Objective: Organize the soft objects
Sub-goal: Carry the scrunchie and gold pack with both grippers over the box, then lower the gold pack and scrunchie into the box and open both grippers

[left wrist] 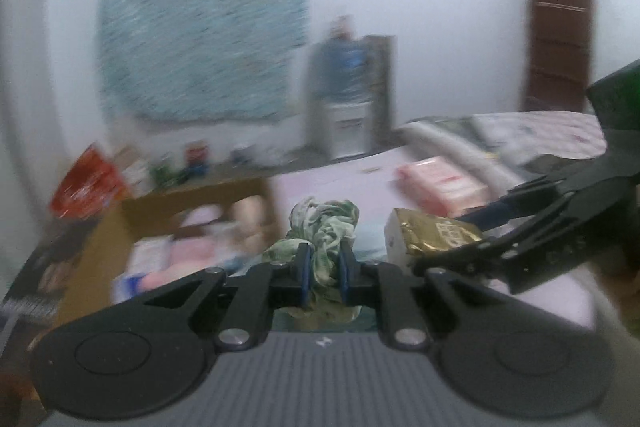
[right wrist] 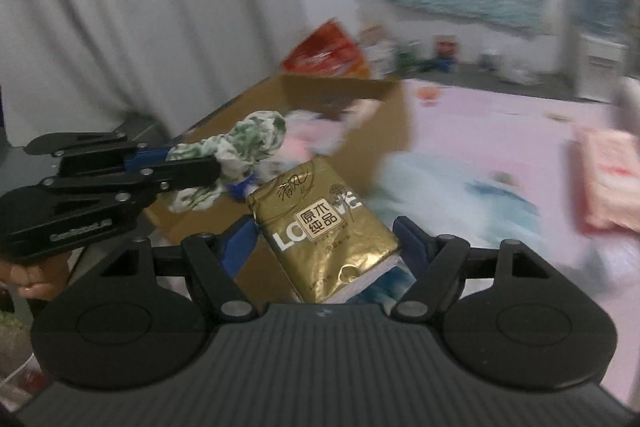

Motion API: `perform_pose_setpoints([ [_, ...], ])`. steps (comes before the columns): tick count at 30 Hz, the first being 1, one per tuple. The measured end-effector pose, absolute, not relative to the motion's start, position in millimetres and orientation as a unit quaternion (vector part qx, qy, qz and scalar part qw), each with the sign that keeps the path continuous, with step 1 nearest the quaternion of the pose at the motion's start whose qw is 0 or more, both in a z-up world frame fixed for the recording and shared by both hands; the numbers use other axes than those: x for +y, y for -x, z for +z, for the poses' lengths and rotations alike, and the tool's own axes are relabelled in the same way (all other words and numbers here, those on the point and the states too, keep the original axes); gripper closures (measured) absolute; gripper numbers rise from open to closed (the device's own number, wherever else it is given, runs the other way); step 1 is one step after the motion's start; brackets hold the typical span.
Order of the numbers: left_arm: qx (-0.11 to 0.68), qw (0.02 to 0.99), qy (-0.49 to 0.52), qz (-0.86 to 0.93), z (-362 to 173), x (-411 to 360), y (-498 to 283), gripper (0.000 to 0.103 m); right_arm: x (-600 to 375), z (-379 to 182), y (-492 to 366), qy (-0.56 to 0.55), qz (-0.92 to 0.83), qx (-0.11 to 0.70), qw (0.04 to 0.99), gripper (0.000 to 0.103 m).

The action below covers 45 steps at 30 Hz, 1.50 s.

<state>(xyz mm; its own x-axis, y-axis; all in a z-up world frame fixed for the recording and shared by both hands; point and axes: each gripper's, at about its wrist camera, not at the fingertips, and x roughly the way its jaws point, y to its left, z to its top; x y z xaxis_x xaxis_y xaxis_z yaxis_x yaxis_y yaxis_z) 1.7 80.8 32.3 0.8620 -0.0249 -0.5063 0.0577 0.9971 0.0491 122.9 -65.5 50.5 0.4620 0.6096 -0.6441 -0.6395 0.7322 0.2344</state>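
My left gripper (left wrist: 324, 255) is shut on a crumpled green-and-white cloth (left wrist: 326, 227), which bulges above the blue pads. In the right wrist view the same left gripper (right wrist: 196, 159) reaches in from the left with the cloth (right wrist: 248, 143) over an open cardboard box (right wrist: 344, 89). My right gripper (right wrist: 325, 229) is shut on a gold tissue pack (right wrist: 326, 227), tilted between its blue pads and held off the surface. In the left wrist view the right gripper (left wrist: 452, 239) and the gold pack (left wrist: 430, 235) come in from the right. The box (left wrist: 192, 205) holds pink and white soft items.
A pink pack (left wrist: 440, 185) lies on the pale pink bed sheet (right wrist: 480, 131). A red bag (left wrist: 86, 187) and small bottles stand behind the box. A water dispenser (left wrist: 348, 99), a blue wall hanging (left wrist: 200, 31) and a white curtain (right wrist: 140, 7) are behind. Both views are motion-blurred.
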Motion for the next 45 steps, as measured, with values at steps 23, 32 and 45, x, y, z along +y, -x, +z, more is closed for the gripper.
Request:
perform_pose_setpoints([
  [23,0.425,0.899,-0.043,0.092,-52,239,-40,0.085,154,-49,-211,0.049,0.385,0.557,0.734,0.027],
  [32,0.438,0.893,-0.039,0.094,-65,250,-40,0.072,160,-83,-221,-0.036,0.388,0.605,0.695,0.022],
  [45,0.422,0.901,-0.039,0.096,-54,243,-33,0.062,122,-35,-218,-0.087,0.404,0.552,0.724,0.022],
])
